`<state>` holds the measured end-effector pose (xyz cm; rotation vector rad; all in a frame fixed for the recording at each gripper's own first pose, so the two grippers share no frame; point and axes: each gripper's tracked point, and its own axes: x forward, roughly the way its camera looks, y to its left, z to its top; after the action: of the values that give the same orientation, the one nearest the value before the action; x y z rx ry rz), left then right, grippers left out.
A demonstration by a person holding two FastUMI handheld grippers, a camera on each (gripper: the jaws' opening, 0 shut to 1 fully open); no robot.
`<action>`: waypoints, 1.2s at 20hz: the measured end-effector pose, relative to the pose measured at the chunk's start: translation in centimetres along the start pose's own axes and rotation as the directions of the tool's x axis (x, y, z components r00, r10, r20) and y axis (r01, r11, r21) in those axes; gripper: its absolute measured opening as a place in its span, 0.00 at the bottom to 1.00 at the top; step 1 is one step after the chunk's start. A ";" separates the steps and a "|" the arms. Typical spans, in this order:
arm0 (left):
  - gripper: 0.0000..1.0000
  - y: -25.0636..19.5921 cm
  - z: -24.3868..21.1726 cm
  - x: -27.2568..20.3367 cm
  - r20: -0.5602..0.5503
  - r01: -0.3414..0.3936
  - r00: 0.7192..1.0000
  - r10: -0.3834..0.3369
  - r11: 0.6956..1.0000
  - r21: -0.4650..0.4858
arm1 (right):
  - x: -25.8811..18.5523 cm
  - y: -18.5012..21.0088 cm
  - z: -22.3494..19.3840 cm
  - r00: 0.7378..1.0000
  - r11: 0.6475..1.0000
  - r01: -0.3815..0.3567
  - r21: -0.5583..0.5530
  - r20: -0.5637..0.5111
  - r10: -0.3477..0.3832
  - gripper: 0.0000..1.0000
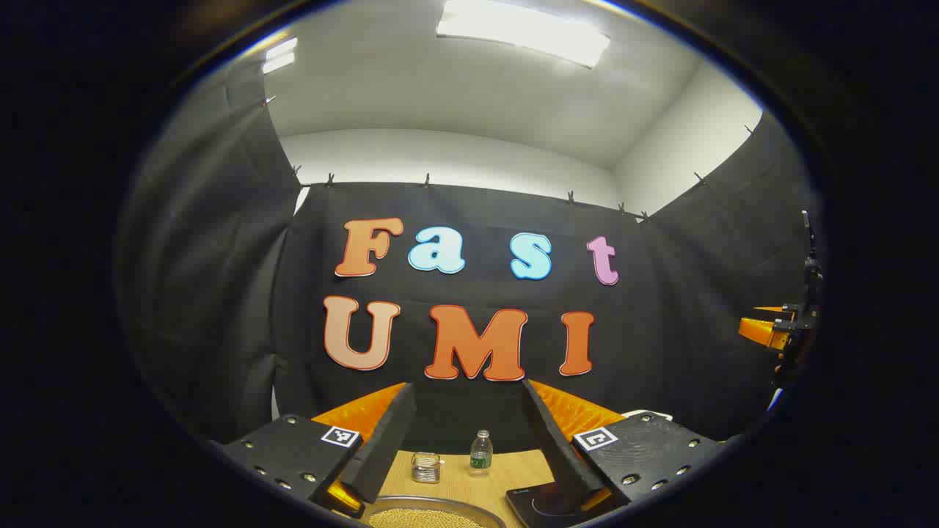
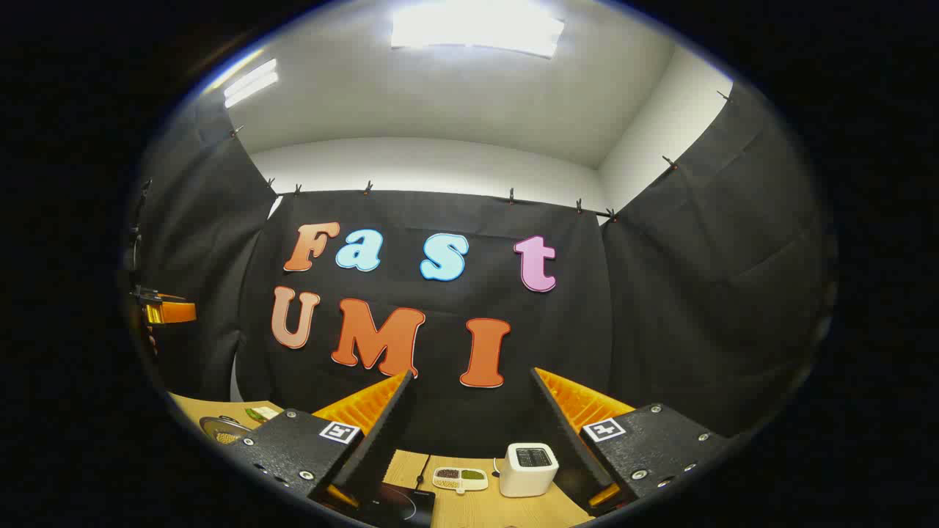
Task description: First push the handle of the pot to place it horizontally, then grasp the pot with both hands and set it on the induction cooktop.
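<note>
Pot (image 1: 433,515): its grey rim and a filling of small yellowish grains show at the bottom edge of the left gripper view, on the wooden table (image 1: 455,488), just below the left gripper (image 1: 467,433). That gripper hangs above the pot with its two black fingers spread wide, and nothing sits between them. Just right of the pot lies the black induction cooktop (image 1: 546,502), partly under the gripper's right finger. Behind the pot, toward the black cloth wall, stand a small glass jar (image 1: 425,467) and a clear plastic bottle (image 1: 480,452), near each other but apart.

In the right gripper view the right gripper (image 2: 469,429) is also spread wide and grips nothing. Below its left finger sits the cooktop (image 2: 400,506); right of the cooktop lie a small white divided dish (image 2: 460,478) and a white boxy appliance (image 2: 527,469). Far left of the cooktop, the pot (image 2: 220,429) shows at the table's edge.
</note>
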<state>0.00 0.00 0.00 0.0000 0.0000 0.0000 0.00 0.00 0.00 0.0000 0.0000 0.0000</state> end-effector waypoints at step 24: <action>0.92 -2.5 -5.6 -1.0 -0.158 0.106 0.982 -0.107 0.994 -0.017 | -1.4 0.8 -2.7 0.998 0.999 -0.049 -0.011 -0.030 0.048 0.95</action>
<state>-1.00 -2.54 -5.58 -0.0085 0.1591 -0.1069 -1.41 0.82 -2.70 -0.0118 0.0293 0.0485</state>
